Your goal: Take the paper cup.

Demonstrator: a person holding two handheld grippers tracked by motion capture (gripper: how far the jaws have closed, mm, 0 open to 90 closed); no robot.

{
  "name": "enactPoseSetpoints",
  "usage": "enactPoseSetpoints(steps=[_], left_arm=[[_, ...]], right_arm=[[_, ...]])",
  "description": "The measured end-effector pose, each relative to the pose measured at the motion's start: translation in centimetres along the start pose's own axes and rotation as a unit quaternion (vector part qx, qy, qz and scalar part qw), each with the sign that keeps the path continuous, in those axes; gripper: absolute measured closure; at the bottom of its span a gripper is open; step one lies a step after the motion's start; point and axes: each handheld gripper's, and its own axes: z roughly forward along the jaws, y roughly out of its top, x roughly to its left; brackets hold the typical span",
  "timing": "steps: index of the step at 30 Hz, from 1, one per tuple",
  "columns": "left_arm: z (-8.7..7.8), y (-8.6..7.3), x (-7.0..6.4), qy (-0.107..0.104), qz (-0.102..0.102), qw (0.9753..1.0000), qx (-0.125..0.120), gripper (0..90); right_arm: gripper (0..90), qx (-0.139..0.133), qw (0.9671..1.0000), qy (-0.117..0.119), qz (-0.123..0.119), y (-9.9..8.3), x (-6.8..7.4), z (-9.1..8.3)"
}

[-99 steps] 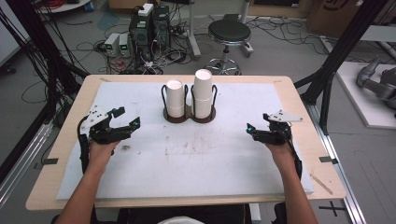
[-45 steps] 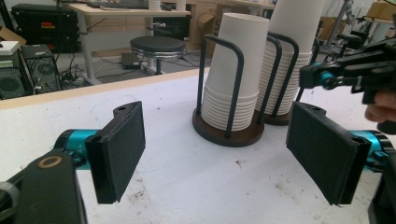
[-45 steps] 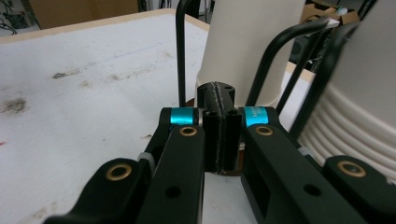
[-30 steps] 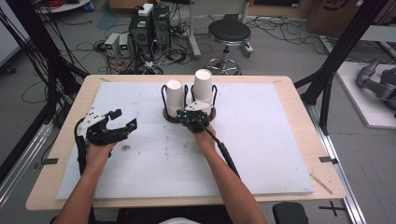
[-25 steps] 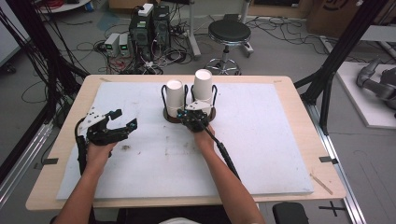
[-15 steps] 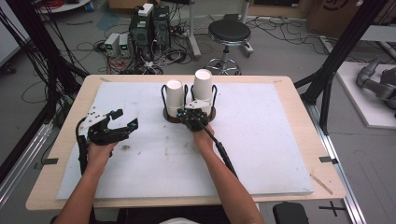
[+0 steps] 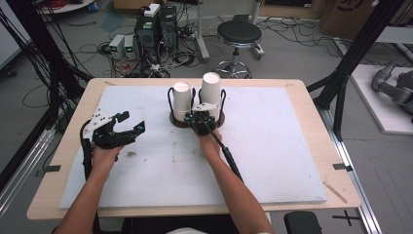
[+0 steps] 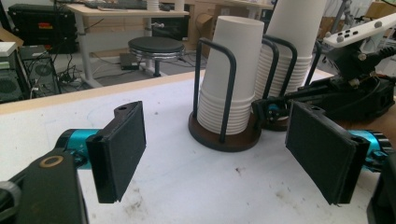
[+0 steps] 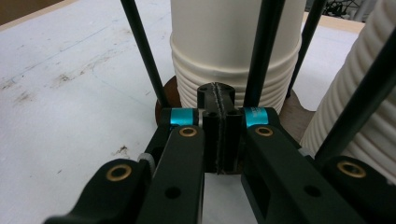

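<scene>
Since three seconds back, my right gripper [image 7: 198, 118] has crossed from the table's right side to the foot of the cup holder [image 7: 197, 120], while the left gripper [image 7: 127, 127] hangs well to the holder's left, jaws spread wide with nothing between them. Seen in the right gripper view, the right jaws are pressed flat together, their tips just short of the left stack of paper cups [image 9: 235, 56], between two of the holder's black wire posts [image 9: 264, 46]. Both stacks stand upright in the holder, the taller stack of paper cups [image 7: 211, 92] on its right side. I judge these cups light, thin-walled and easy to crush, nested tight enough to drag neighbours along. My best hold looks to be a gentle pinch high on the top cup's wall, above the posts.
</scene>
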Motion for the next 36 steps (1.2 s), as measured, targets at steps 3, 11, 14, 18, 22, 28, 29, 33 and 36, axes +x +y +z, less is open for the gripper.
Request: enactPoseSetpoints(steps=[3, 11, 14, 18, 22, 28, 29, 33, 36], left_arm=[[0.6, 0.8, 0.4, -0.003, -0.001, 1.0, -0.001, 20.5], [2.4, 2.8, 1.3, -0.025, -0.009, 0.9997, 0.0, 20.5], [3.2, 3.4, 1.9, -0.035, -0.017, 0.9993, -0.003, 20.4], [4.4, 4.0, 2.3, -0.048, -0.018, 0.9987, 0.007, 20.4], [5.7, 4.4, 2.3, -0.066, -0.011, 0.9976, 0.021, 20.3], [7.6, 5.7, 1.7, -0.087, 0.012, 0.996, 0.02, 19.4], [7.9, 5.9, 1.7, -0.087, 0.018, 0.9958, 0.022, 19.4], [9.2, 6.8, 1.6, -0.089, 0.032, 0.9949, 0.033, 19.4], [10.2, 6.9, 1.6, -0.087, 0.042, 0.9946, 0.036, 20.1]], right_arm=[[90.0, -0.003, 1.0, 0.002, 0.005, 0.1, 0.0, -0.1], [90.0, 0.005, 0.9998, -0.007, 0.016, 0.4, 0.1, 0.1], [90.0, 0.005, 0.9998, -0.011, 0.017, 0.5, 0.1, 0.1], [90.0, 0.004, 0.9997, -0.011, 0.022, 0.5, 0.1, 0.2], [90.0, 0.003, 0.9997, -0.011, 0.022, 0.5, 0.1, 0.2], [90.0, 0.004, 0.9997, -0.01, 0.021, 0.5, 0.1, 0.2], [90.0, 0.004, 0.9998, -0.01, 0.019, 0.5, 0.1, 0.2], [90.0, 0.006, 0.9997, -0.009, 0.021, 0.5, 0.1, 0.3], [90.0, 0.004, 0.9997, -0.01, 0.022, 0.5, 0.1, 0.3]])
